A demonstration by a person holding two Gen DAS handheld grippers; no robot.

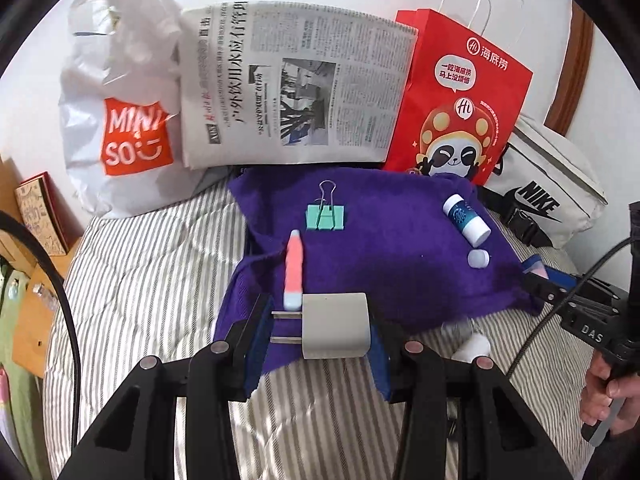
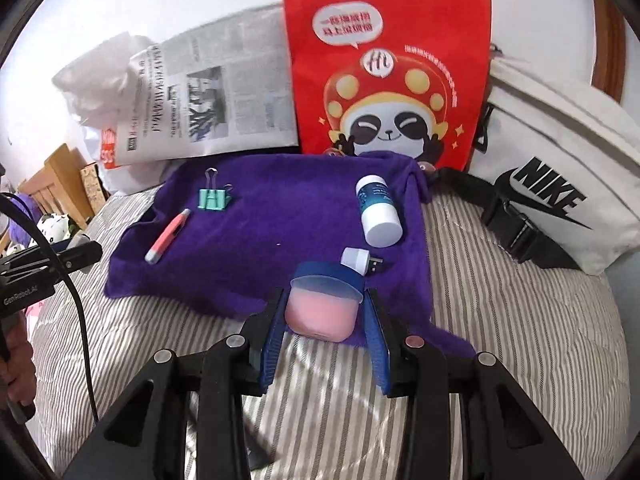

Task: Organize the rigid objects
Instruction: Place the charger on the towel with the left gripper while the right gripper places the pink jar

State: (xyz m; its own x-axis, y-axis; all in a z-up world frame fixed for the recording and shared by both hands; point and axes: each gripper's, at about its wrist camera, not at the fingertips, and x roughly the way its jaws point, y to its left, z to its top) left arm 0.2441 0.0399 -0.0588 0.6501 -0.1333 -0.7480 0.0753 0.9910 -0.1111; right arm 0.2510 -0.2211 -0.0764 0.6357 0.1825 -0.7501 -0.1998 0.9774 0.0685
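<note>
Grippers each carry one object above a striped bed (image 1: 152, 280); the left gripper (image 1: 320, 326) is closed partway on a white plug adapter (image 1: 334, 326), prongs pointing toward 9 o'clock, its blue pads pressing the adapter's sides; the right gripper (image 2: 323, 312) is closed partway on a small pink jar (image 2: 320, 314) with a blue lid, pads against both sides.

A purple towel (image 1: 400, 240) lies on the bed; on it, in the left wrist view, a green binder clip (image 1: 325, 216) sits at 12 o'clock from the adapter, a pink pen (image 1: 294, 268) just at 11 o'clock, a white bottle (image 1: 466, 218) with a blue label at 2 o'clock, and a small white plug (image 1: 478, 258) just below that bottle.

Only the right wrist view shows the jar clearly, and the small plug's prongs (image 2: 374, 266); only the left wrist view shows the adapter and the full MINISO bag (image 1: 120, 120); both show the newspaper (image 1: 288, 84), red paper bag (image 1: 460, 100) and white Nike bag (image 2: 560, 184) along the wall at 12 o'clock.
</note>
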